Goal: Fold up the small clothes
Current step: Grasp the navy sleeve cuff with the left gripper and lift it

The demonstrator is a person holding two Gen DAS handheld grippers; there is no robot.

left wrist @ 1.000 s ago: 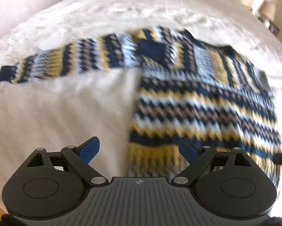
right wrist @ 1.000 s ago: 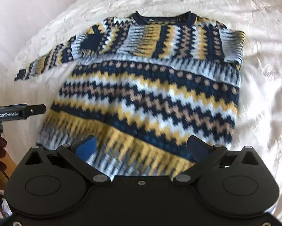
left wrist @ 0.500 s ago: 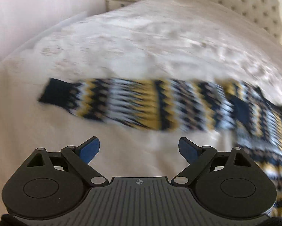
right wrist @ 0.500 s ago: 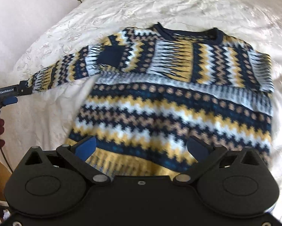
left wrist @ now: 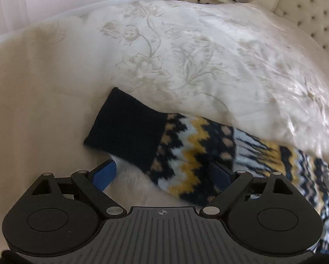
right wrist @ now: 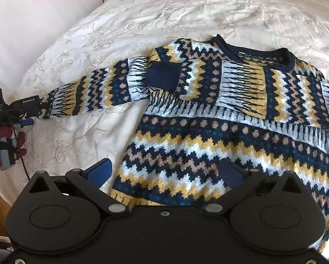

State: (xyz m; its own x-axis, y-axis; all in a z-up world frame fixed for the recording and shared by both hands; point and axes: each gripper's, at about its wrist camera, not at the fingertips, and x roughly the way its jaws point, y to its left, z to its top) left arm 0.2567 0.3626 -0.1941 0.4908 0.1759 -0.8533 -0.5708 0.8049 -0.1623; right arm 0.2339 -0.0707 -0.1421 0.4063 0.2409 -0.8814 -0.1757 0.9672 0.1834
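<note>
Left wrist view puts us right at the sweater's cuff [left wrist: 129, 129], dark navy, lying flat on the white bedspread [left wrist: 186, 50]. The left gripper [left wrist: 164, 173] hangs low over it with its fingers [left wrist: 105, 172] spread wide and holding nothing, the patterned sleeve [left wrist: 197, 151] running between them. It looks lined up to pinch the sleeve end and carry it across the body.

Over on the right wrist view, the sweater [right wrist: 230, 121] lies face up across the bed, neckline away, one sleeve stretched out sideways toward that left gripper, which a gloved hand [right wrist: 4, 147] holds at the bed's edge. The right gripper [right wrist: 166, 171] hovers above the hem, fingers apart and empty, probably there to pin the body flat during the fold.
</note>
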